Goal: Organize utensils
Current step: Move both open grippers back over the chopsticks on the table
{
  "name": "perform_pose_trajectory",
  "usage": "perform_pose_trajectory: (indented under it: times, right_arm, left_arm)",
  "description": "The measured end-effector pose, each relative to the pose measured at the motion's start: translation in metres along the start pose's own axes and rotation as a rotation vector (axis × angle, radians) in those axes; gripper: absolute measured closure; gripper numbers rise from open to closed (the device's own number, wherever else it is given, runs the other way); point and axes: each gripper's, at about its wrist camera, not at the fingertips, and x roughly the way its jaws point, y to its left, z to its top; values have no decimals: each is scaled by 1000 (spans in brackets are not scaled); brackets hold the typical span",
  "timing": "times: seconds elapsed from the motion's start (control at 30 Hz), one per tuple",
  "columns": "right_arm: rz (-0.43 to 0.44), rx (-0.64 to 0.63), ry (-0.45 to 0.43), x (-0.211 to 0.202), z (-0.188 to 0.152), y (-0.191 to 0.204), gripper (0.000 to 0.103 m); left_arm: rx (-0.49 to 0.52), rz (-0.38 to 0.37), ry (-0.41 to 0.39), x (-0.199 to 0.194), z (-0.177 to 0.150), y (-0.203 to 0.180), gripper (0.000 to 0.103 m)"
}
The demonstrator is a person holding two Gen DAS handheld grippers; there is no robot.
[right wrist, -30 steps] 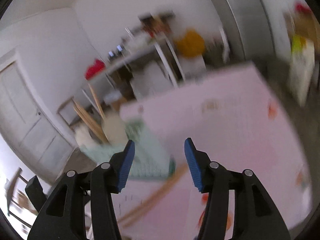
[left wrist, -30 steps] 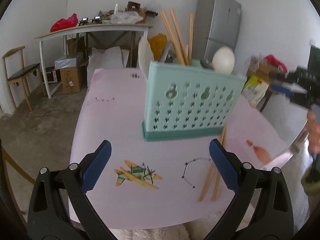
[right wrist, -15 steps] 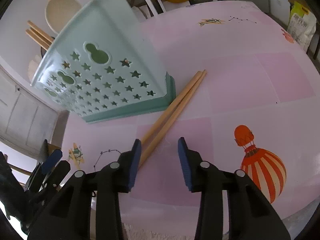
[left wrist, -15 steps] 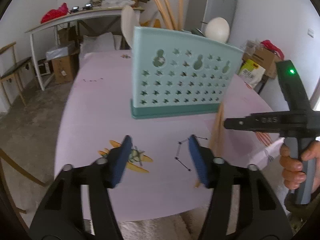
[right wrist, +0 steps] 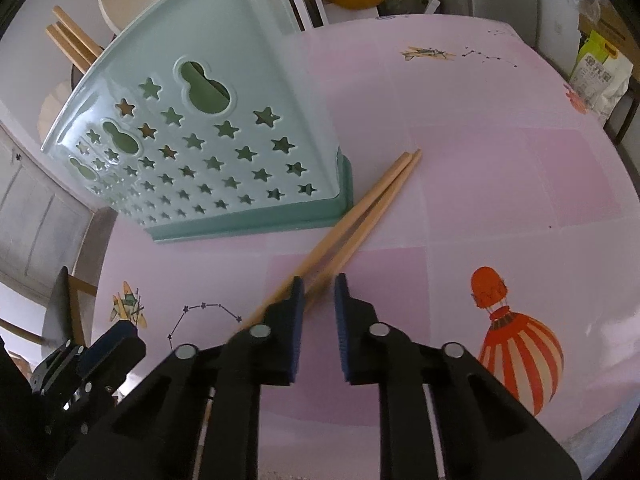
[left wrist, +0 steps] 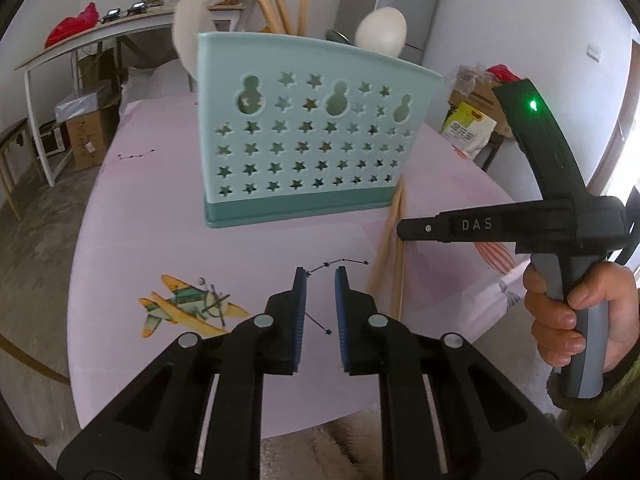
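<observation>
Right wrist view: right gripper (right wrist: 319, 292) narrowly parted astride two light, stiff, slick wooden chopsticks (right wrist: 360, 208); best pinched mid-shaft together; left gripper (left wrist: 320, 284) slightly parted, empty.

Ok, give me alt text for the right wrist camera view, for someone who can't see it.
The right gripper, jaws slightly apart, closes in around a pair of wooden chopsticks lying on a pink tablecloth. Just beyond them stands a mint-green utensil holder with star cutouts, already holding more chopsticks.
</observation>
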Motion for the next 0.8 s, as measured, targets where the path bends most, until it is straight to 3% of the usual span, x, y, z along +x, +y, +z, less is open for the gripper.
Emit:
perform_pose_trajectory:
  times: [0.3,0.43,0.63,0.8]
  right_arm:
    - [-44,35,-3,-17,-6,-27,91]
    - [-61,66,-9,-22,-6,-44,91]
    - [-46,98,-7,-24,-3,-60,91]
    - [-46,100,-8,-24,-1,-66,91]
  left_arm:
    - [108,11,105,27,-4,-27,90]
    - [131,24,107,32,-5,-34,89]
    - [153,21,119,37,-1,-39,91]
    - [126,-27,154,38,0,-46,97]
